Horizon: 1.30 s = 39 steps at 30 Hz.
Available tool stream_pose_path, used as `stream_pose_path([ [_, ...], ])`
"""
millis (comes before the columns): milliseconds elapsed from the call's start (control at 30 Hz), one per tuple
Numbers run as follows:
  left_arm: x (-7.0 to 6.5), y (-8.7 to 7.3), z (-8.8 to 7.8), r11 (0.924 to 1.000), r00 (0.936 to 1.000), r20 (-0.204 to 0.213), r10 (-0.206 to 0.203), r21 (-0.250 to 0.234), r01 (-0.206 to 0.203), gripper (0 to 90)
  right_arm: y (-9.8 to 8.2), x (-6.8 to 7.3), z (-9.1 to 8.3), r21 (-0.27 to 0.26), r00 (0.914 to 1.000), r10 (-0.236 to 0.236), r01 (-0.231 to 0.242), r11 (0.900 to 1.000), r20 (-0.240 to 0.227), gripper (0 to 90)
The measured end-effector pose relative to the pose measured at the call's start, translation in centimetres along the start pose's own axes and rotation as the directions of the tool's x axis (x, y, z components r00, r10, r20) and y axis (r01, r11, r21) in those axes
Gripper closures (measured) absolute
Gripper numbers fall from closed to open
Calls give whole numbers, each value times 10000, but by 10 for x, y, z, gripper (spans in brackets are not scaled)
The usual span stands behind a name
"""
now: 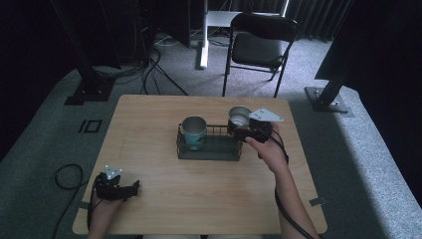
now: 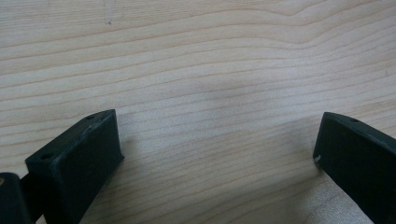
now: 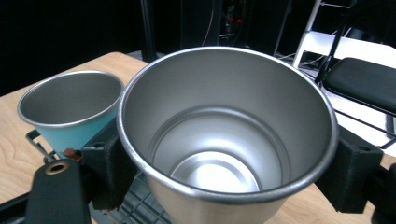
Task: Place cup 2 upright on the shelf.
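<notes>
**Steel cup held over the rack's right end**

Your right claw (image 3: 224, 154) is clenched on the steel cup (image 3: 226, 135), one jaw pressed to each side of its wall just under the rim. That grip keeps the cup upright with its mouth open to you, so it should go down on its base without tipping. In the high view the cup (image 1: 239, 118) sits at the claw's far tip, over the right end of the wire rack (image 1: 209, 147). Whether it already rests in the rack or hangs just above it, you cannot tell from here.

To the claw's left stands the teal cup (image 3: 70, 109), upright in the rack and near the steel cup but not touching it. Judging by that, you are filling the rack side by side, and the free slot lies under your claw.

Your left claw (image 2: 215, 154) is released, jaws wide apart, low over bare table (image 2: 196, 56), well apart from the rack and out of the way.
</notes>
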<state>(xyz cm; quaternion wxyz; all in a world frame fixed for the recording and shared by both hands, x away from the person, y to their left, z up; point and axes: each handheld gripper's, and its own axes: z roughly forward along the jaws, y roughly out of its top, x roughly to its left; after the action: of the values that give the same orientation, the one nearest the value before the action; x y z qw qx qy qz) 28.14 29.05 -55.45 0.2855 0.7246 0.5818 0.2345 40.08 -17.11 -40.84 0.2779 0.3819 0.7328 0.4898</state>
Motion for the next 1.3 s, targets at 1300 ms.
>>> stream_pose_path([
  [1300,0,0,0,10000,10000,5,-12,-2,12,14,-31,31,46,843,9990,-12,51,9964,-455,182],
])
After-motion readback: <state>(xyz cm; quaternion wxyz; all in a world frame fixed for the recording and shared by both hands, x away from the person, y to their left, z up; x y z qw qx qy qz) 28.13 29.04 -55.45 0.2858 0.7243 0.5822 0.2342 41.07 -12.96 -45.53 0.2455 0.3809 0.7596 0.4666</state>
